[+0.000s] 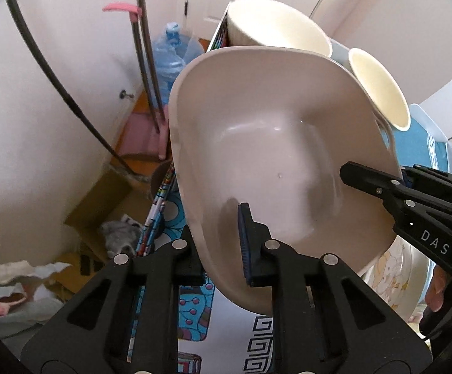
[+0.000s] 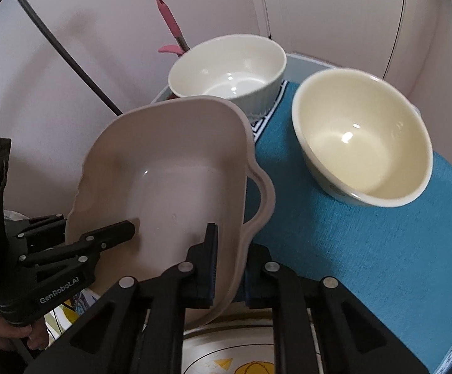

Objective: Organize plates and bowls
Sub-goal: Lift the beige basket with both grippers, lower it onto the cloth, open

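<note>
both grippers are clamped on the rim of the pale handled dish [image 2: 176,171], left gripper [image 1: 222,240] and right gripper [image 2: 229,261] on opposite walls, holding it tilted above the blue mat [image 2: 350,249]. uneven pull could slip a rim free or knock the cream bowl [image 2: 363,143]. readable: "das", "genrobot.ai".

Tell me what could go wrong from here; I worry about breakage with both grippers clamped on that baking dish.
1. The left gripper and right gripper each pinch only the thin rim of the baking dish, so it might slip.
2. The dish hangs tilted close to the white bowl and cream bowl; a swing could knock them.
</note>
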